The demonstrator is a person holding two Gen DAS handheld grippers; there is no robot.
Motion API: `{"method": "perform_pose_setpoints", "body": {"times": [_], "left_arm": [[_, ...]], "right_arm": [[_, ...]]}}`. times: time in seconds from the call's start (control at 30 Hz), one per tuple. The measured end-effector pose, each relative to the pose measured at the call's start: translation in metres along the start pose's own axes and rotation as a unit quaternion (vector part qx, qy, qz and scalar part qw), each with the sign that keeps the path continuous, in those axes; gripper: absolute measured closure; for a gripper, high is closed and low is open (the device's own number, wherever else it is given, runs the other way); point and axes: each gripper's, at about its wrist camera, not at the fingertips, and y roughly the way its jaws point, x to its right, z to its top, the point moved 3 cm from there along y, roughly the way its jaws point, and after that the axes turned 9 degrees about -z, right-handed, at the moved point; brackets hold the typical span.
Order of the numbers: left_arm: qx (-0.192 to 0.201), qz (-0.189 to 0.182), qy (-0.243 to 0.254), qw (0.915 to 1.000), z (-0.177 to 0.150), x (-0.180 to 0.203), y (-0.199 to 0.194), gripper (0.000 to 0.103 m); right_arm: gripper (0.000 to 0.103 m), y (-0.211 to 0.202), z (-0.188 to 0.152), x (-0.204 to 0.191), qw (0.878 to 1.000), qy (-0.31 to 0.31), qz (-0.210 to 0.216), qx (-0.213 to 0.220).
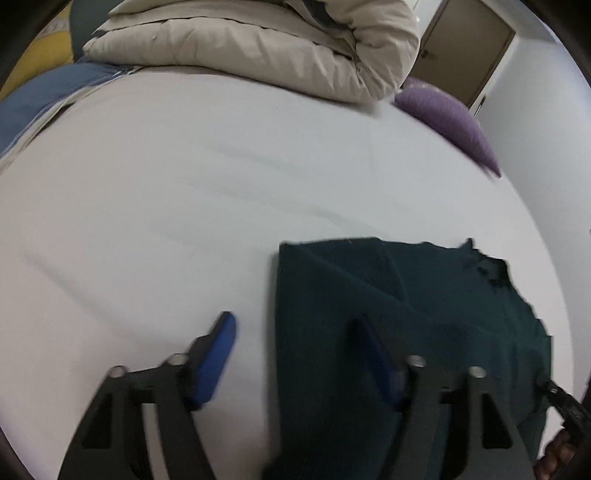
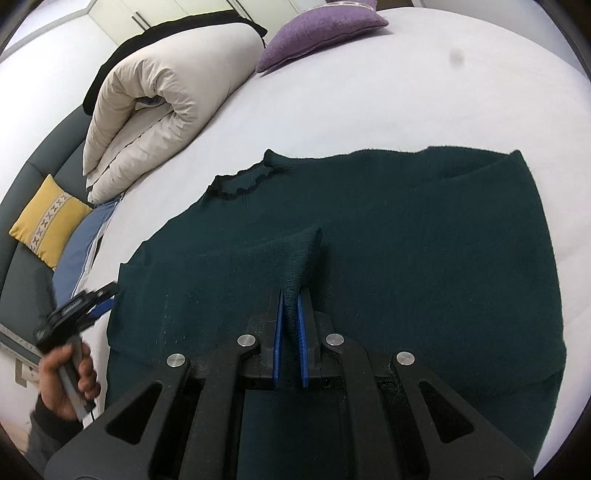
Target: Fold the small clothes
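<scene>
1. Nearest, the right gripper (image 2: 290, 314) is closed on a pinch of the dark green sweater (image 2: 406, 240), the blue pads squeezing a raised ridge of knit that looks like a sleeve end or folded edge.
2. The left gripper (image 1: 295, 354) is wide open and holds nothing. One finger is over the bare sheet (image 1: 184, 184), the other over the sweater's edge. In the right view it appears at the sweater's left side, gripped by the person's hand (image 2: 66, 376).
3. The sweater lies mostly flat on the sheet, collar (image 2: 243, 181) pointing toward the duvet (image 2: 155, 96). One side seems already turned inward, with a fold line near the far corner.
4. My guess is the folding is at an early to middle stage: a sleeve or side is being brought across, and the body still needs folding into a compact shape.
5. Farther off sit the rolled beige duvet, a purple pillow (image 2: 317, 29), a yellow cushion (image 2: 48, 221) and a blue cloth (image 2: 81, 251), all apart from the sweater.
</scene>
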Motion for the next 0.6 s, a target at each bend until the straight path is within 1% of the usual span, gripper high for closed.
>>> {"method": "perform_pose_setpoints", "body": {"times": [0.07,0.1,0.13,0.17,0.27,0.33,0.43,0.5,0.53,0.6], "left_arm": [[0.003,0.008,0.004,1.0,0.006,-0.002,0.005,0.065],[0.006,0.012,0.009,0.9999,0.006,-0.003,0.006,0.072],[0.008,0.014,0.011,0.9998,0.006,-0.004,0.007,0.082],[0.011,0.015,0.009,0.9998,0.005,-0.006,0.008,0.087],[0.026,0.017,0.005,0.9995,0.003,-0.01,0.008,0.092],[0.037,0.021,0.007,0.9991,0.002,-0.01,0.007,0.093],[0.051,0.032,0.013,0.9981,0.001,-0.011,0.007,0.094],[0.051,0.037,0.013,0.9979,0.003,-0.013,0.012,0.094],[0.049,0.039,0.014,0.998,0.006,-0.013,0.014,0.094],[0.041,0.048,0.033,0.9975,0.01,-0.007,0.011,0.094]], "right_arm": [[0.097,-0.006,-0.002,-0.005,1.0,-0.018,-0.009,0.007],[0.097,-0.007,-0.001,-0.007,0.999,-0.027,-0.013,0.011],[0.097,-0.01,-0.001,-0.008,0.999,-0.034,-0.018,0.014],[0.097,-0.012,0.0,-0.009,0.999,-0.037,-0.025,0.019],[0.097,-0.009,0.002,-0.003,0.998,-0.028,-0.042,0.023],[0.098,-0.005,0.001,0.003,0.998,-0.014,-0.048,0.022],[0.098,-0.005,0.0,0.005,0.998,-0.005,-0.045,0.032],[0.098,0.0,-0.002,0.007,0.999,-0.003,-0.042,0.029],[0.098,0.01,-0.004,0.01,0.999,-0.002,-0.047,0.014],[0.098,0.016,-0.006,0.014,0.999,0.006,-0.038,0.007]]}}
